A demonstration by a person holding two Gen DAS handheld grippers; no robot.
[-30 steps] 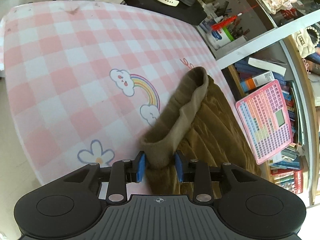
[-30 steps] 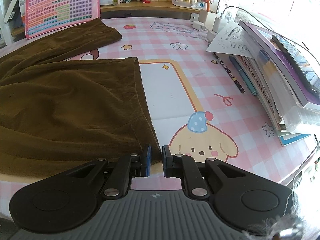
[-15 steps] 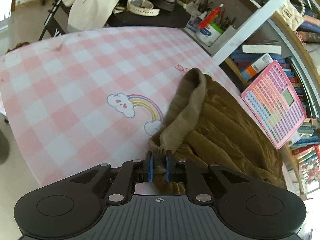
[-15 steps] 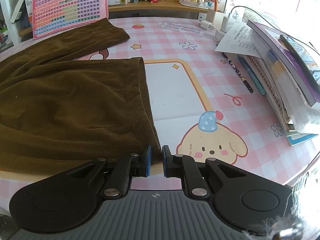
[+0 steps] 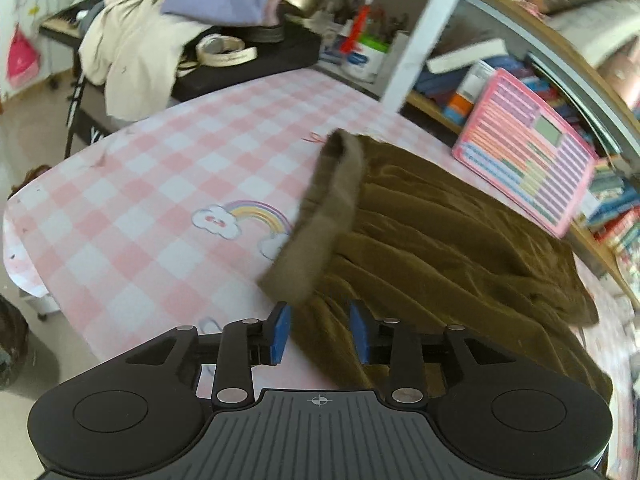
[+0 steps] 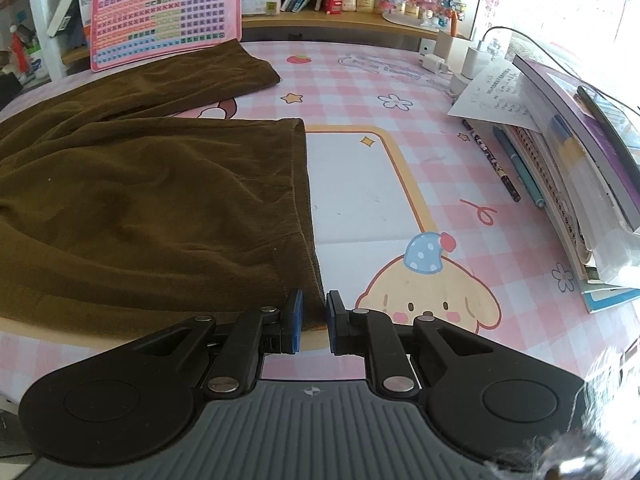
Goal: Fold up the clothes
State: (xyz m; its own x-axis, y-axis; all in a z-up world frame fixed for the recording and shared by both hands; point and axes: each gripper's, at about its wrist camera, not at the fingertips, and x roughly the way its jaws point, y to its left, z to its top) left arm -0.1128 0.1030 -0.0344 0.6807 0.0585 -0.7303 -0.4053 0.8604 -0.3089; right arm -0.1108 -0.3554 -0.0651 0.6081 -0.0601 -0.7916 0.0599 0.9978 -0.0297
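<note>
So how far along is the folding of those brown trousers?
Barely started. The brown trousers lie spread on the pink checked tablecloth, legs apart, no fold made. The right gripper pinches a leg's hem; the left gripper is opening, the waistband loose ahead of its pads. All folding remains.

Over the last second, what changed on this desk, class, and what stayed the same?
The left gripper let go of the waistband of the brown trousers; its jaws are opening, and the band has dropped clear ahead of them. The right gripper stays clamped on the trouser-leg hem, and the legs lie as before.
</note>
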